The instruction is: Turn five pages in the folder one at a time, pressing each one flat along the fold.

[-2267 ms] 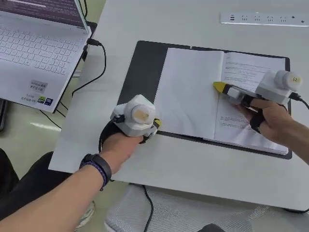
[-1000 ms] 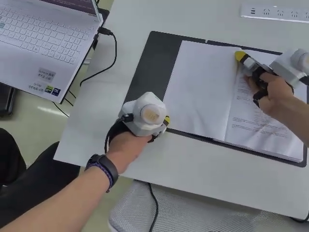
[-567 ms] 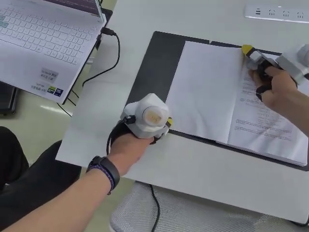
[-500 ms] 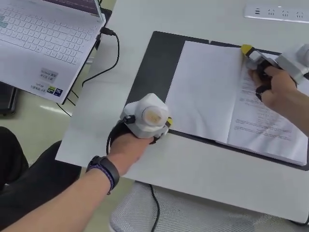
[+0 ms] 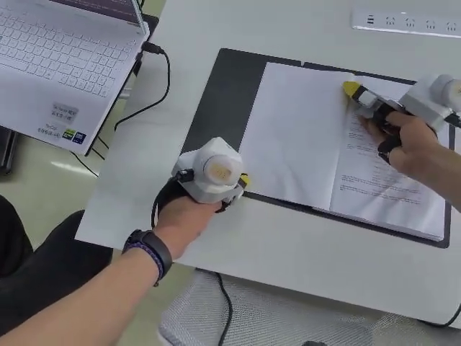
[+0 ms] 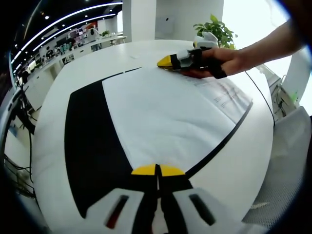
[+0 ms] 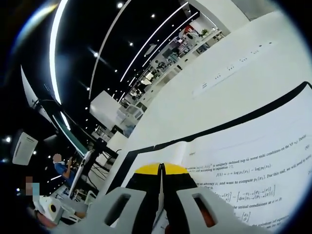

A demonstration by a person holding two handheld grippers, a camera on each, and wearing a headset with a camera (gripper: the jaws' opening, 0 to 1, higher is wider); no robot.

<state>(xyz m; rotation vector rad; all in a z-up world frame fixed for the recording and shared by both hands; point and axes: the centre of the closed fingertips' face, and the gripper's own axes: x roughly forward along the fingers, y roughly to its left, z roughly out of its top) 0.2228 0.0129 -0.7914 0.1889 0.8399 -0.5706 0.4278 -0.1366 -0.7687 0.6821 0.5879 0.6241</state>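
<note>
An open black folder (image 5: 225,94) lies on the white table, a blank turned page (image 5: 292,133) on its left half and a printed page (image 5: 378,173) on its right. My right gripper (image 5: 351,89) is shut, its yellow tips resting near the top of the fold between the two pages. In the right gripper view the shut tips (image 7: 160,169) sit at the printed page (image 7: 248,170) by the fold. My left gripper (image 5: 243,180) is shut and presses at the folder's near left edge (image 6: 92,161), tips (image 6: 157,170) just at the blank page's corner.
An open laptop (image 5: 61,61) stands at the far left, its black cable (image 5: 155,90) curving toward the folder. A white power strip (image 5: 403,21) lies at the table's far right. The table's front edge (image 5: 288,277) runs just below the folder.
My right gripper slid up along the fold from the middle to near the top of the pages, staying shut. The left gripper has kept its place on the folder's edge.
</note>
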